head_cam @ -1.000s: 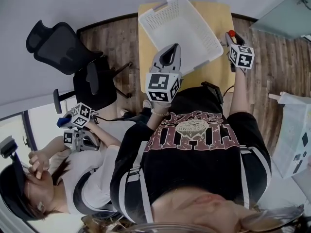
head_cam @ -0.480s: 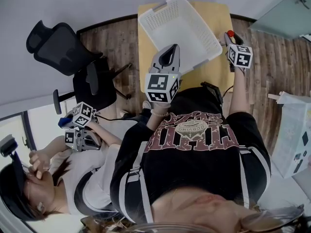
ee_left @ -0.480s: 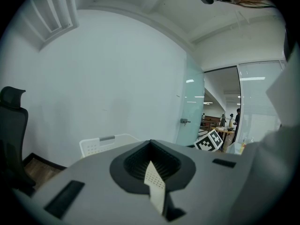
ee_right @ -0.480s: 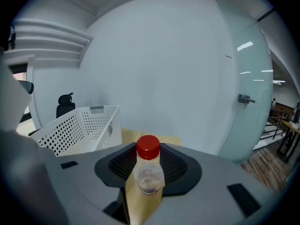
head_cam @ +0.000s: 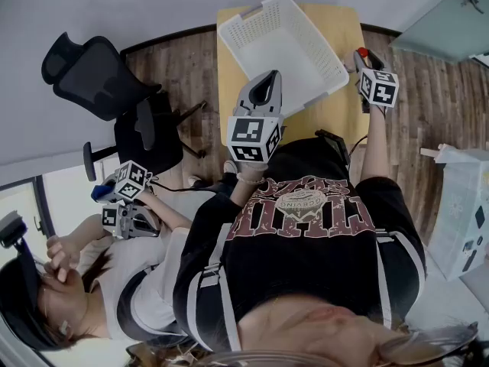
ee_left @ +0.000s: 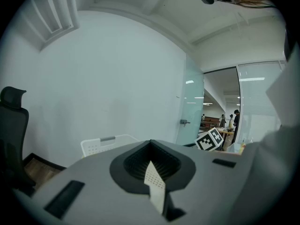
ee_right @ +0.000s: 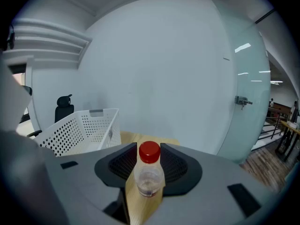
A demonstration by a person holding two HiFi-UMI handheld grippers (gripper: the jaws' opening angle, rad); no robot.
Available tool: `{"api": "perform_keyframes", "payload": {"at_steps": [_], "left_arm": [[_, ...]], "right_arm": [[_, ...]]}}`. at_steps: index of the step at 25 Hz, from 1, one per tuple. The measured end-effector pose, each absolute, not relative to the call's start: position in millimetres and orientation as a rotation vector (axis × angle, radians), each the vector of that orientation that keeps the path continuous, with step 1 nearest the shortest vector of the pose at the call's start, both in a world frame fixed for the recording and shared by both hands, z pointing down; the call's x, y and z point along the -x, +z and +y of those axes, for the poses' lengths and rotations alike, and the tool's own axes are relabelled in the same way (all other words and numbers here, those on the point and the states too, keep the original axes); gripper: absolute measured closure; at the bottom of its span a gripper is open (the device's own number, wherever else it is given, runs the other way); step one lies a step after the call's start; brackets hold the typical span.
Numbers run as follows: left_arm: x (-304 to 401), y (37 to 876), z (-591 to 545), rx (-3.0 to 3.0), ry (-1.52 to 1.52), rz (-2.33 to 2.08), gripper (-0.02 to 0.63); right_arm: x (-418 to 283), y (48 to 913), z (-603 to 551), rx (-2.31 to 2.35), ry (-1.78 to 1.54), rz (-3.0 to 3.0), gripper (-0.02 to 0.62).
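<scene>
- Between the jaws of the right gripper (ee_right: 150, 148): small clear bottle (ee_right: 150, 175) with a red cap, upright, clamped at the body by jaws narrowed to its width. Cap left free above the pads, probably to keep the bottle vertical and the grip on the wider part.
- At 6 o'clock under the bottle: wooden table (ee_right: 131, 136), seen through the slot. Cannot tell whether the bottle's base rests on it or hangs above it.
- At 9 o'clock of the bottle: white perforated basket (ee_right: 79, 125), open side up on the same table, apart from the bottle.
- At 6 o'clock of the basket in the head view: left gripper (ee_left: 150, 144), jaws drawn together with nothing between them, only a sliver of basket showing through. Held back over the near table edge, seemingly idle.
- Outward in the head view, at 10 o'clock: black office chair (head_cam: 92, 71). At 8 o'clock: seated second person (head_cam: 114, 274).
</scene>
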State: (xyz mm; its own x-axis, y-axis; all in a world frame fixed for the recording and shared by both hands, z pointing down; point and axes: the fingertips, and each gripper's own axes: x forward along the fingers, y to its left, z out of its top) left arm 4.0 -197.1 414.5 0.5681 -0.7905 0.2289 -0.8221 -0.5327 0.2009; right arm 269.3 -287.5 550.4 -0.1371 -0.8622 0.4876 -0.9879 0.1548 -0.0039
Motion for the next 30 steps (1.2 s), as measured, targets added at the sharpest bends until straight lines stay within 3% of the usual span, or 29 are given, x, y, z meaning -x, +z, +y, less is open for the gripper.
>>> {"api": "perform_keyframes", "payload": {"at_steps": [13, 30], "left_arm": [[2, 414, -193, -2.518, 0.15, -1.322, 0.56], [29, 411, -196, -2.493, 0.127, -1.358, 0.56]], "right_arm": [[-261, 522, -286, -1.807, 0.437, -2.115, 0.434], [-197, 466, -291, -1.713, 0.304, -2.25, 0.437]]}}
